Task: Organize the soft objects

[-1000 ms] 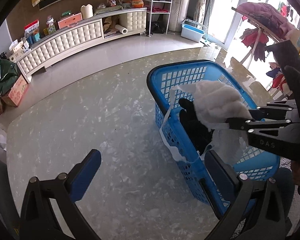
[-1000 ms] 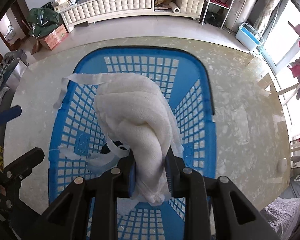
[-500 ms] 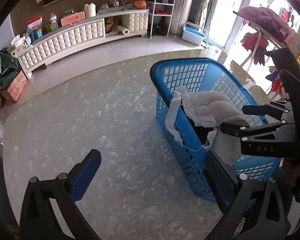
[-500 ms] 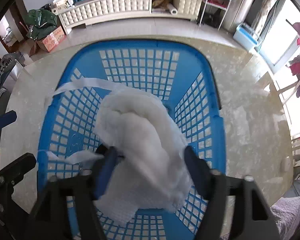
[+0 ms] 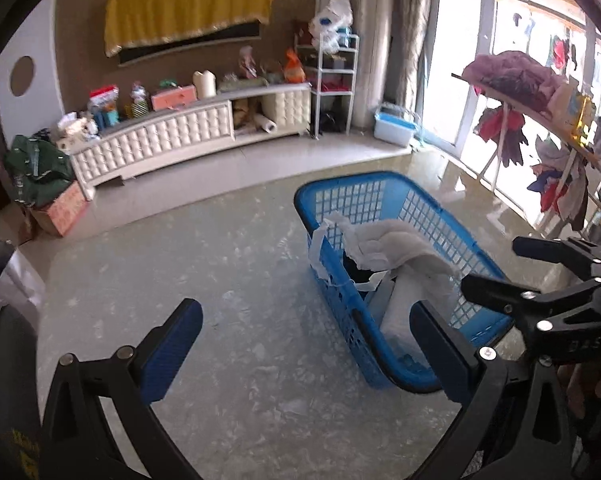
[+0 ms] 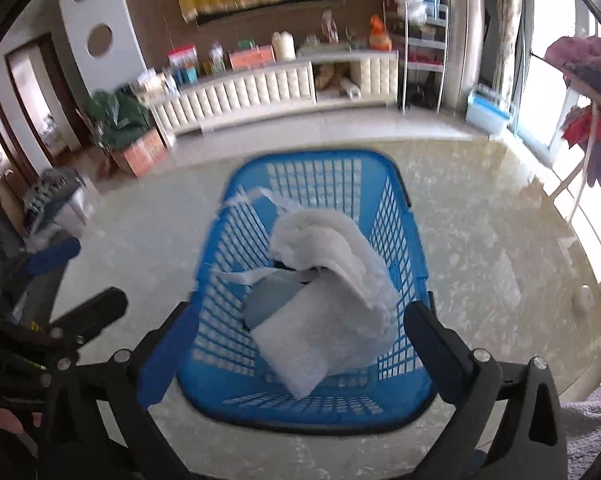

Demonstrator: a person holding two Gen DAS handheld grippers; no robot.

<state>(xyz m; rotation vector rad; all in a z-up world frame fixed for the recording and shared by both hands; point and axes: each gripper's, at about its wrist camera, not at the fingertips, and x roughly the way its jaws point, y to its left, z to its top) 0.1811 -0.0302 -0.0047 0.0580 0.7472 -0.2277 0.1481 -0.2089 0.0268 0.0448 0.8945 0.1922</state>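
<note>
White cloth (image 6: 332, 280) lies released inside the blue laundry basket (image 6: 396, 208) at twelve o'clock; my right gripper (image 6: 296, 344) has just opened wide, my left gripper (image 5: 304, 352) wide, empty.

From my end the marbled table (image 6: 480, 248) was pretty bare, just the blue basket (image 6: 400, 216) sitting flat on it, with white cloth (image 6: 332, 280) piled inside.

bright window daylight, floor glare, fisheye edges, right view blurred
</note>
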